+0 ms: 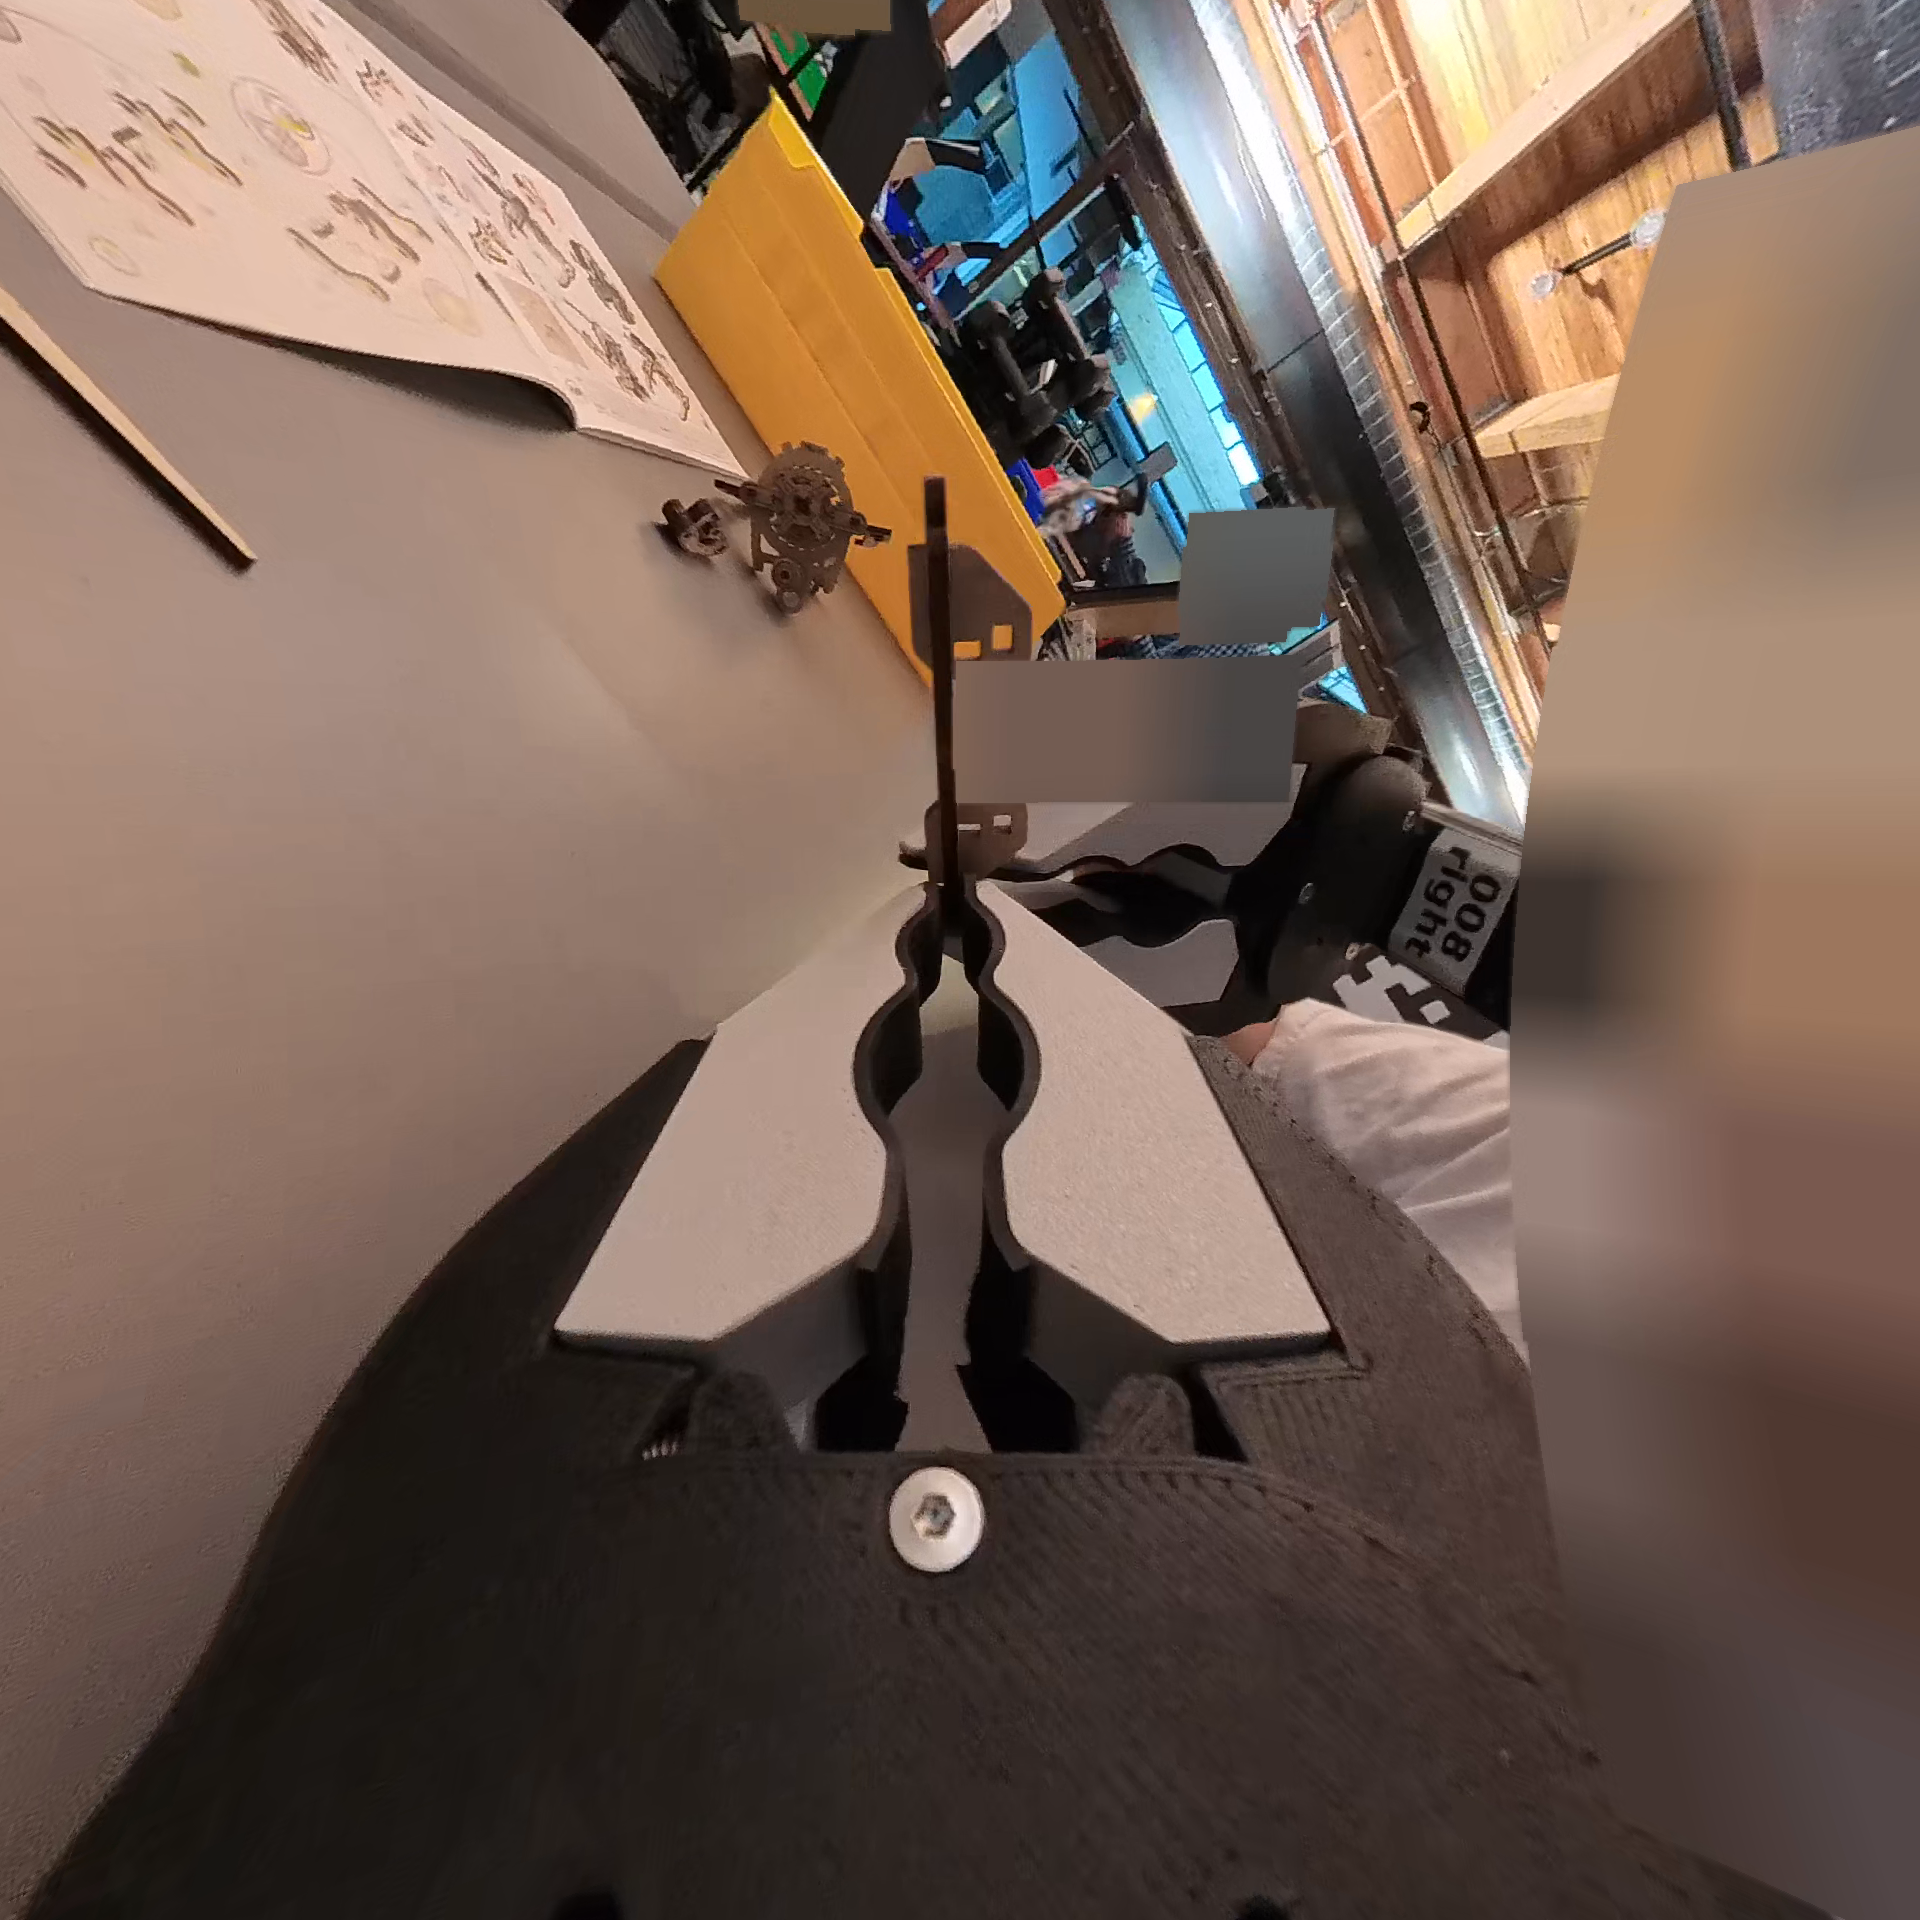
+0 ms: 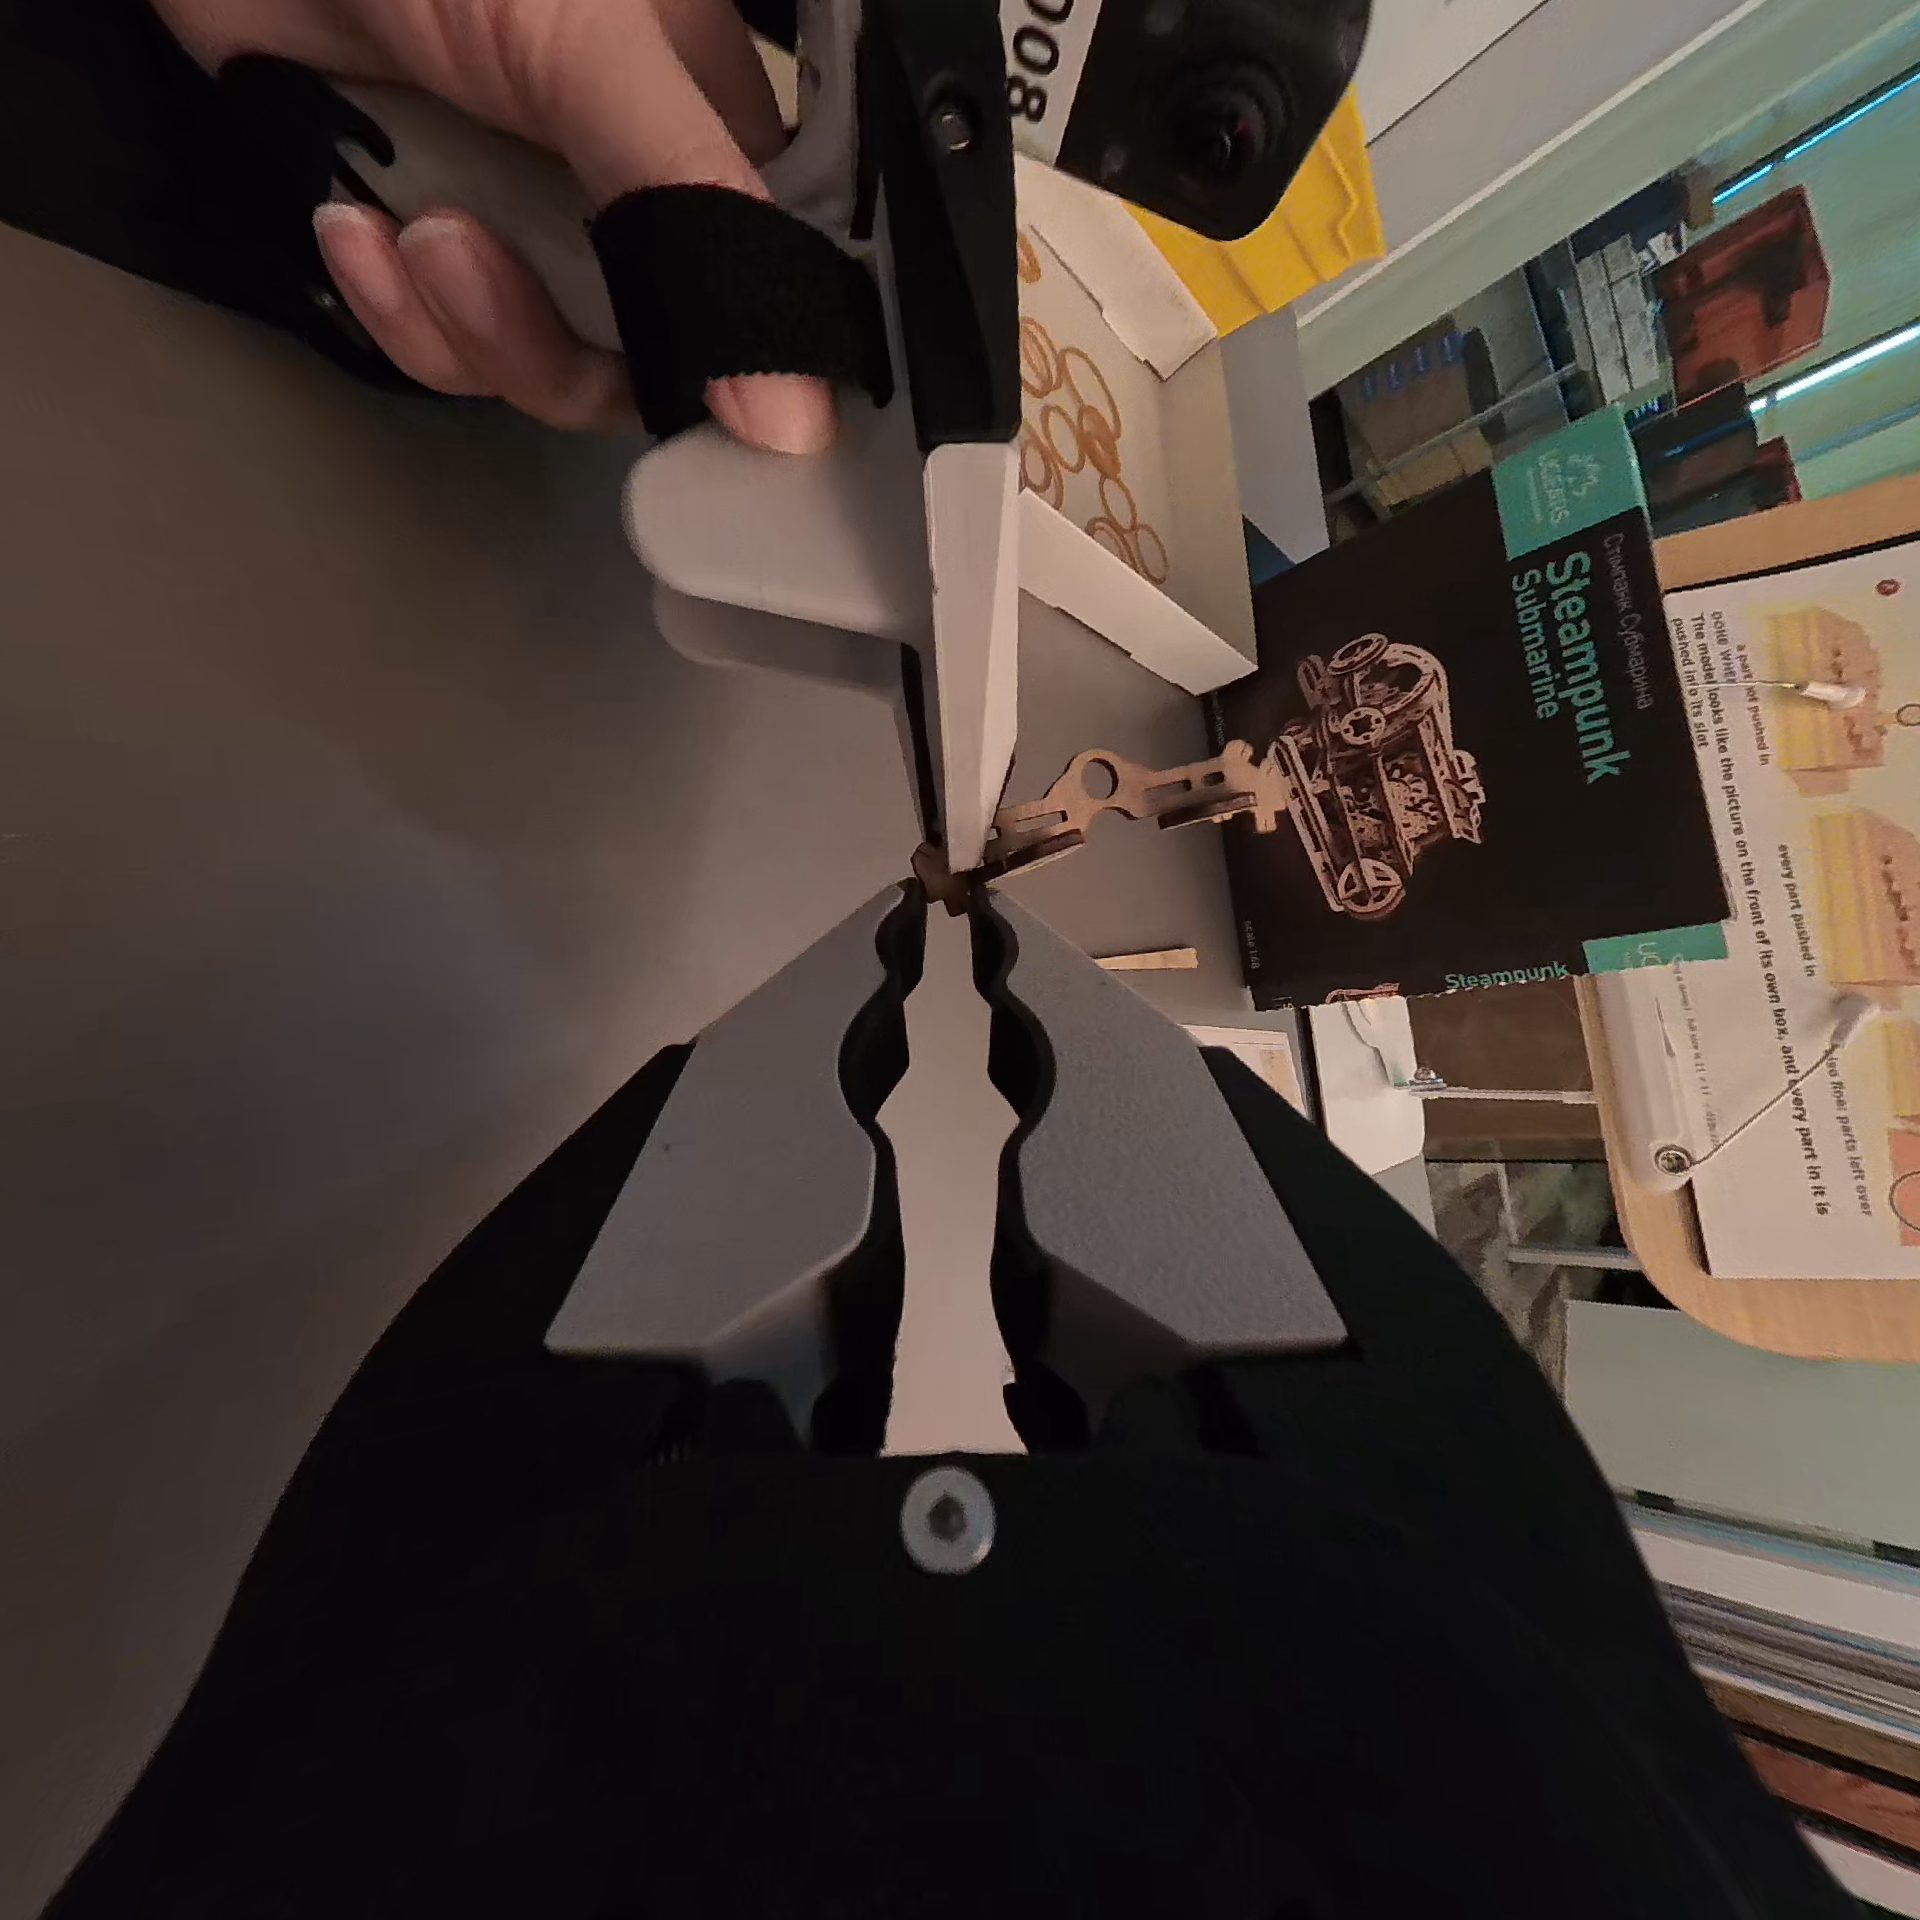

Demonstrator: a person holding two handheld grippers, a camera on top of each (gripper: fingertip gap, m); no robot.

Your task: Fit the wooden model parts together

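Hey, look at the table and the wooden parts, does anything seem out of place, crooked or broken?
Nothing stands out. The left tongs pinch a flat wooden strip by one end, and the right tongs pinch a small wooden piece against it. The gear assembly and instruction booklet lie on the table.

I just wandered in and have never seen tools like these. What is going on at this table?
A person is putting a wooden model together with two hand-held grippers. The left gripper pinches a flat wooden part by its end, seen edge-on in its own view. The right gripper grips a small wooden piece and holds it right at that part's end. A finished gear assembly lies on the table beside the instruction booklet.
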